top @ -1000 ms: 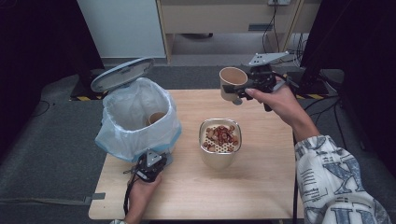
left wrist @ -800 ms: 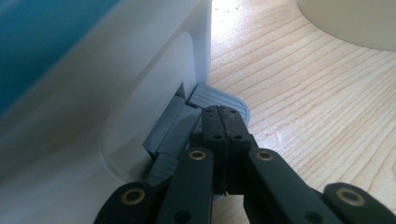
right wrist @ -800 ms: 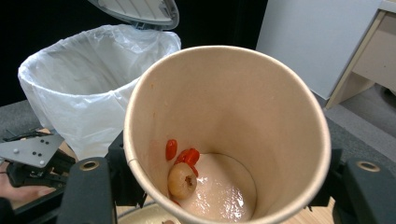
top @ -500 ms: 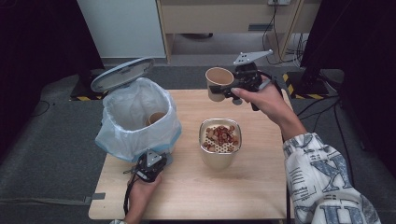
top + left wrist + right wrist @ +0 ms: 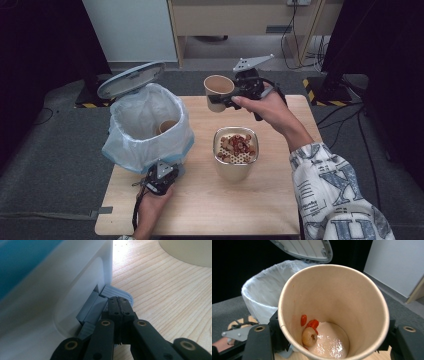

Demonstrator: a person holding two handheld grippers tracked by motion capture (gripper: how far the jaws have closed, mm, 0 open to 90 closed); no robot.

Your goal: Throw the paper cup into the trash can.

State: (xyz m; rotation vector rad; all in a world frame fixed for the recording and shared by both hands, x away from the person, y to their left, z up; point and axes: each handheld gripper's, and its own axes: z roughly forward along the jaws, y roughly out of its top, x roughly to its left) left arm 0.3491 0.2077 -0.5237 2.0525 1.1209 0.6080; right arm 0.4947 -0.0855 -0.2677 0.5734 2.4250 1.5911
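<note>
The wooden bench carries a white pedal bin at its left side, lined with a pale blue bag and standing with its grey lid tipped up and open; a paper cup lies inside the bin. Near the middle of the bench stands a beige container, its perforated strainer insert holding reddish-brown scraps.

The right gripper is held above the far edge of the bench, between the bin and the container's far side, its jaws clamped on the sides of a brown paper cup. The cup sits upright, tilted slightly. In the right gripper view the cup shows a little pale liquid at the bottom with a few red berries and a round pale fruit, and the open bin lies just beyond it.

The left gripper rests low at the foot of the bin, jaws closed together with nothing between them, their tips on the grey foot pedal.
</note>
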